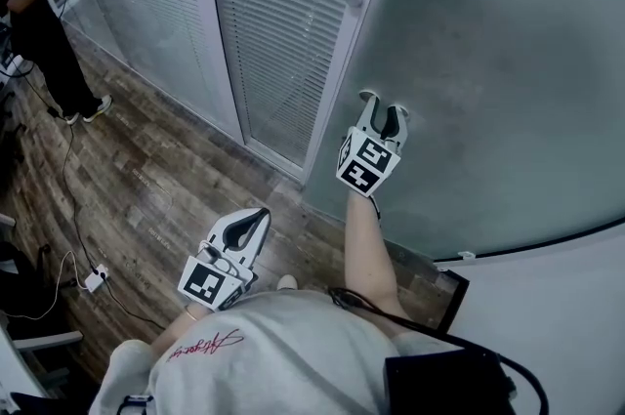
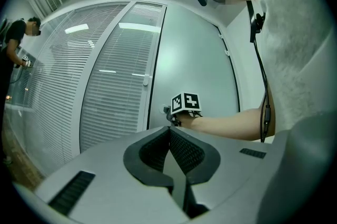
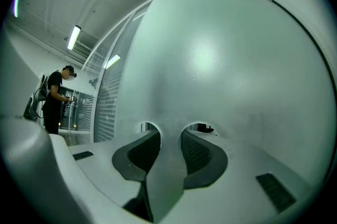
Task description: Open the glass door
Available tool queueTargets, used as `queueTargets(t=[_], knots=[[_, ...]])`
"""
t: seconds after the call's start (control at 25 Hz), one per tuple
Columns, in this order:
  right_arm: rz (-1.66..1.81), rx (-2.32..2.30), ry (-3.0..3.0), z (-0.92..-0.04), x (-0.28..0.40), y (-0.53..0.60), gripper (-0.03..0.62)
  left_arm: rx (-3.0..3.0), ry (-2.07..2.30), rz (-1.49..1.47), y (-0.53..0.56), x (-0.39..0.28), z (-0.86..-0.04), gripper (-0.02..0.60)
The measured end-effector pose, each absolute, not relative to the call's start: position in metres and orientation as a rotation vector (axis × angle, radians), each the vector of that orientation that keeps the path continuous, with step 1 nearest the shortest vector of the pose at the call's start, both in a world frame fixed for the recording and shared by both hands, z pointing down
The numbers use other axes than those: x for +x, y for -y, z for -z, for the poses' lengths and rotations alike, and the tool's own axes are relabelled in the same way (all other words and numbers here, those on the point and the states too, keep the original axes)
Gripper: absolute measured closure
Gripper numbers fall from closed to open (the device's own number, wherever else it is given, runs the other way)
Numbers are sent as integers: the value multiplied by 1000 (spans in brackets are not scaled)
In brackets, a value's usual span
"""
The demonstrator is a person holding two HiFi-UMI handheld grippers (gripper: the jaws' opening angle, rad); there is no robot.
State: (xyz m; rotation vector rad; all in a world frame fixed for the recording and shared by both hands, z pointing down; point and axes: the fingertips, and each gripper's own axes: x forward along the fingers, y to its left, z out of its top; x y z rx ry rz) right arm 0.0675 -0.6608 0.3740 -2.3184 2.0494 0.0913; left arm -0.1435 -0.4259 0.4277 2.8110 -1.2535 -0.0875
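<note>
Your right tool point(image 1: 384, 108), jaws apart and empty, is pointing straight at the glass door point(image 1: 488, 62) just ahead, while your left tool point(image 1: 256, 220), jaws together, is hanging farther back.

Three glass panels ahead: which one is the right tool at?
The plain frosted glass door, rightmost: no blinds, unlike the two glass panes with white blinds to its left. The right tool has its open tips at its surface.
</note>
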Motion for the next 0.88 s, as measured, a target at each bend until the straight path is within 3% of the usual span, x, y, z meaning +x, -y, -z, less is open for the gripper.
queueTargets(t=[0.88], knots=[[-84,-2284,-2114,-381,37,577,462,2843,1193,114,353,-172,-429,569]])
